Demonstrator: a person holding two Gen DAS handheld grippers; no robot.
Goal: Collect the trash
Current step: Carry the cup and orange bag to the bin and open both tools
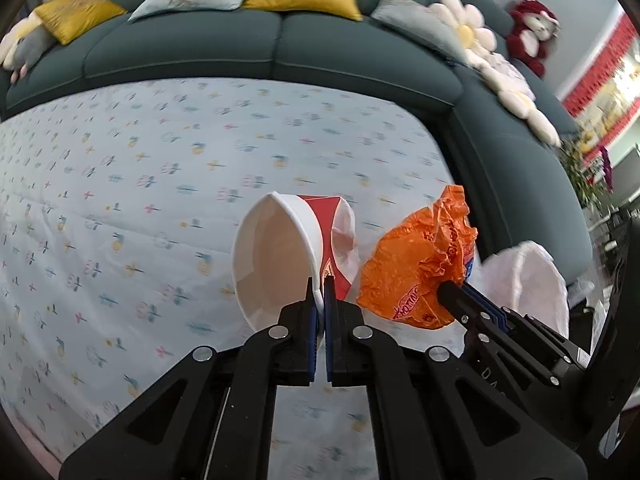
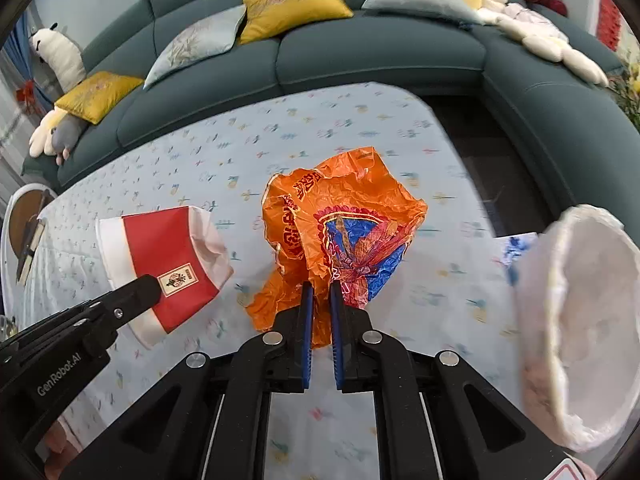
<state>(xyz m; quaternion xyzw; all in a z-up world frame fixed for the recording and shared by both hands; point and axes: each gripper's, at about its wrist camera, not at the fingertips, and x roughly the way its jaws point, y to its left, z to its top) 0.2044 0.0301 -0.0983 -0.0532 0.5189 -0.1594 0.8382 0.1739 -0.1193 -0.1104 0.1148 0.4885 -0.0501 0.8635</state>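
A squashed red-and-white paper cup (image 1: pixel 276 256) hangs above the floral tablecloth (image 1: pixel 160 200), and my left gripper (image 1: pixel 322 280) is shut on its rim. To its right, the right gripper (image 1: pixel 446 292) is shut on a crumpled orange wrapper (image 1: pixel 416 264). In the right wrist view that wrapper (image 2: pixel 344 216), orange with a red and blue print, is pinched between the blue pads of my right gripper (image 2: pixel 320 286). The cup (image 2: pixel 168 256) is at the left there, held by the left gripper (image 2: pixel 150 284). Both pieces are lifted off the table.
A white bin with a white liner (image 2: pixel 580 320) stands at the table's right side, with a blue-and-white scrap (image 2: pixel 516 248) lying beside it. A dark teal corner sofa (image 2: pixel 360 52) with cushions and plush toys wraps the table's far and right edges. A chair (image 2: pixel 24 216) stands at the far left.
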